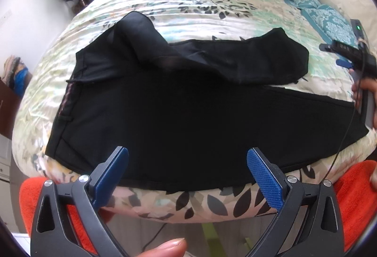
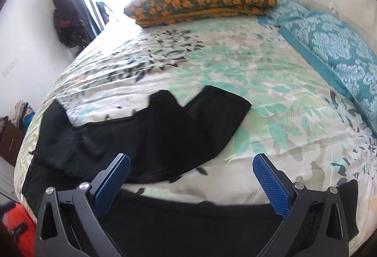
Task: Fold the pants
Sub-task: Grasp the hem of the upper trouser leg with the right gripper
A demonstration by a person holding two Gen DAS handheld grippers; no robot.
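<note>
**Black pants spread on the floral bed, both your grippers empty**

Black fabric is pretty much all you get in the lower half of both wrist views. The pants (image 1: 188, 111) lie across the near part of the bed (image 1: 235, 5), on a leaf-print cover in teal, grey and white. Waistband end sits off to your left, legs run toward your right. The near leg looks mostly flat and reaches right up to the bed's front edge. The far leg is bunched and rumpled, with a fold humped up near the seat, and there's a strip of bedcover showing between the two legs on the right side.

Your left gripper (image 1: 187, 158) is spread wide, blue pads well apart, holding nothing. It hovers over the near edge of the pants, around the middle. Your thumb (image 1: 165, 248) pokes in at the bottom of that view.

Your right gripper (image 2: 191, 166) is also wide open and empty, hanging over the leg end of the pants, with the near leg passing under it and the crumpled far leg ahead of its left finger. From the left wrist view you can see it off at the right edge, your hand (image 1: 364, 89) wrapped around its handle.

Further back on the bed there's an orange-flowered pillow (image 2: 202, 0) and a teal patterned pillow (image 2: 334, 49), both well clear of the pants.
</note>
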